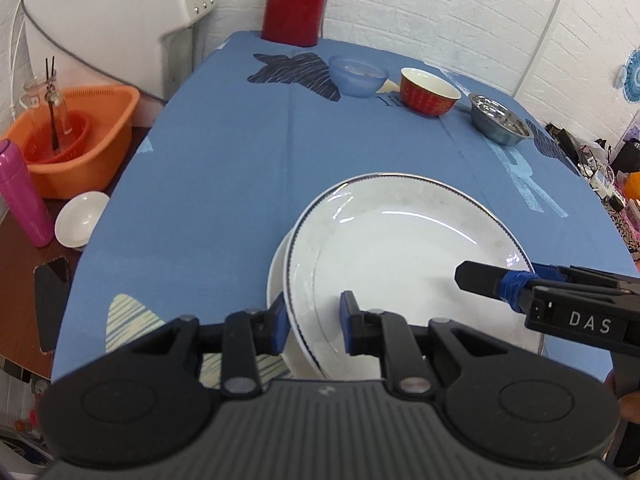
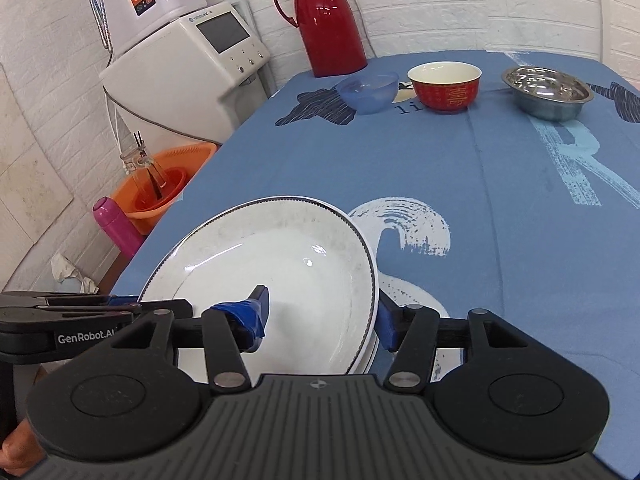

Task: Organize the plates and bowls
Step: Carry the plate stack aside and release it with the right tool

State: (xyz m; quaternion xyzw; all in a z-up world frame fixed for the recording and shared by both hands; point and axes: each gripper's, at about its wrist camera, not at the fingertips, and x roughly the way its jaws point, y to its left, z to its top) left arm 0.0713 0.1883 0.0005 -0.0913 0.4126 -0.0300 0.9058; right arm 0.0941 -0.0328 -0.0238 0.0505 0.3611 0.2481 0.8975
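left gripper (image 1: pixel 312 322): jaws part open, straddling the rim of the top plate (image 1: pixel 404 256) on its left side. One blue pad is seen outside the rim, the other inside on the plate face. Can't tell if the pads are pinched tight yet; a gap is visible on the inner side.
right gripper (image 2: pixel 324 320): same deal on the opposite edge. Jaws part open w/ the rim between them, taped pad over the plate's inside, other pad outside by the edge. Not clearly clamped either.
top plate: white w/ a dark beaded border, tilted, sat on a lower plate (image 1: pixel 278 280) of which only a sliver is seen. Stack is at the near end of the table (image 1: pixel 208 168), on the blue cloth.
handling (guess): glazed ceramic, so stiff, fairly heavy, slick and chippable. Best taken at the rim, pads square on both faces, from two opposite sides as is being set up here. A one-sided grip would prob let it swing or slip.
bowls: blue bowl (image 2: pixel 368 92), red bowl (image 2: pixel 446 86) and steel bowl (image 2: pixel 548 94) are lined up at the far end, well apart from the plates.
other stuff: red thermos jug (image 2: pixel 324 20) is parked at the far edge behind the bowls.
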